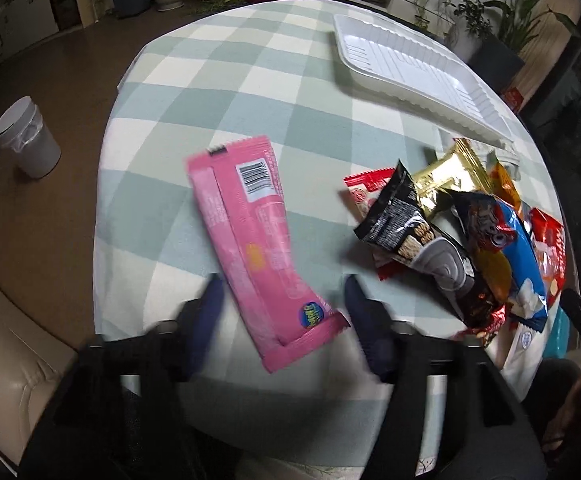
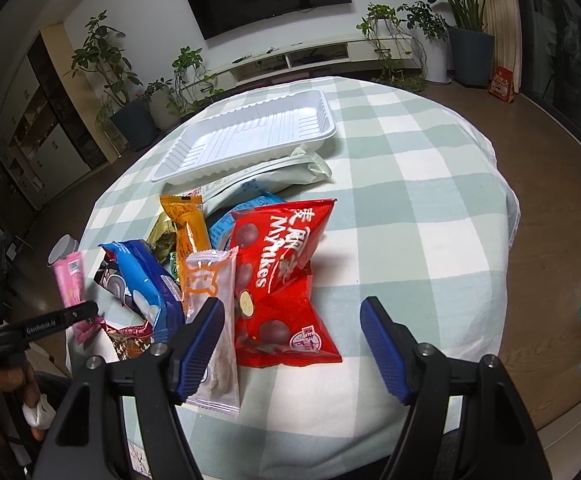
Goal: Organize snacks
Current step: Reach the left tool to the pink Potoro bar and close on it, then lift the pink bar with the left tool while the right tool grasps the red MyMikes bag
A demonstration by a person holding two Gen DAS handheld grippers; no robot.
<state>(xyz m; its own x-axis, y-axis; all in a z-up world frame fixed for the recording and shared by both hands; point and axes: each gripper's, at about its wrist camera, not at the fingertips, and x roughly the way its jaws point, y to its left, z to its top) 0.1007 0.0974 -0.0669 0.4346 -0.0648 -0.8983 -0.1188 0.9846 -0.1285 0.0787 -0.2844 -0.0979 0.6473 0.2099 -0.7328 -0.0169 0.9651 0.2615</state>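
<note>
Our left gripper (image 1: 282, 320) hangs over the near end of the pink packet (image 1: 250, 236), jaws apart, one finger on each side of it and neither pad pressing yet; the fingers are blurred, so how close they sit to the wrapper we cannot tell. The packet lies flat on the checked cloth (image 1: 250, 92), alone, left of the pile (image 1: 450, 232) and well apart from the white tray (image 1: 418, 76) at the far right. Our right gripper (image 2: 292, 344) is also apart and holds nothing, poised above the near edge of the red bag (image 2: 286, 276) with its left finger over the clear packet (image 2: 214, 320). We judge the step in hand to be picking up the pink packet for the tray. To do it well we should lower until the pads straddle the packet's narrow width, square the jaws across it rather than along its slant, and close on the filled body just beyond the flat crimped seal, which would likely slip or fold. Then we lift straight up before swinging right, passing above the pile so nothing gets dragged. The right gripper should wait clear of that path.
</note>
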